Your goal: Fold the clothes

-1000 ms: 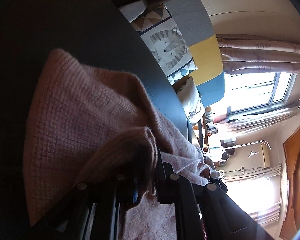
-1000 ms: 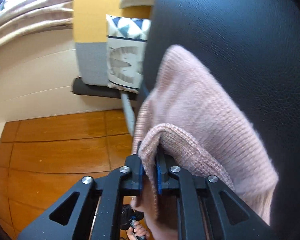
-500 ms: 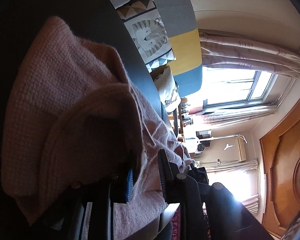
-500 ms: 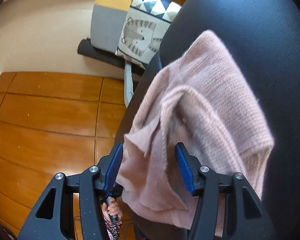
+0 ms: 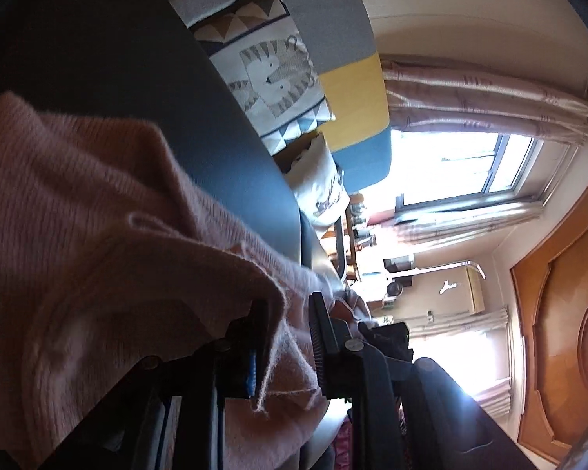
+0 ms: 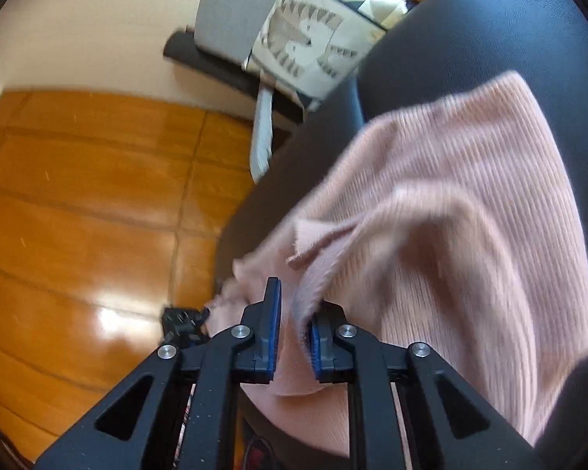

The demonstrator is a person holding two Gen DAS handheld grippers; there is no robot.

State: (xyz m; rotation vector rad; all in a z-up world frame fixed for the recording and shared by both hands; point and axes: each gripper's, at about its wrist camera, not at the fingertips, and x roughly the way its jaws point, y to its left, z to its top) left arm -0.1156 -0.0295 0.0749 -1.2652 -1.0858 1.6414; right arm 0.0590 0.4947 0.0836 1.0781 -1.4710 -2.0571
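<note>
- Right gripper (image 6: 294, 329): jaws sprang wide half a second ago and have just been closing again; now narrow, with a fuzzy edge of the pink knit sweater (image 6: 470, 203) between the blue pads. Blurred, so a firm pinch can't be confirmed, but it looks like a fresh grab.
- Left gripper (image 5: 290, 337): a second ago clamped tight on a bunched fold, then its jaws eased open a little. Now a narrow gap with the sweater (image 5: 98, 235) hem hanging through; can't tell if the pads press.
- Sweater lies loosely doubled on the black leather seat (image 6: 490, 39), near its front edge.
- Likely meaning: both tools regripped the near edge for the next fold.
- Beyond: cat-print cushion (image 6: 305, 39), wood floor (image 6: 78, 196), bright window (image 5: 458, 164).
</note>
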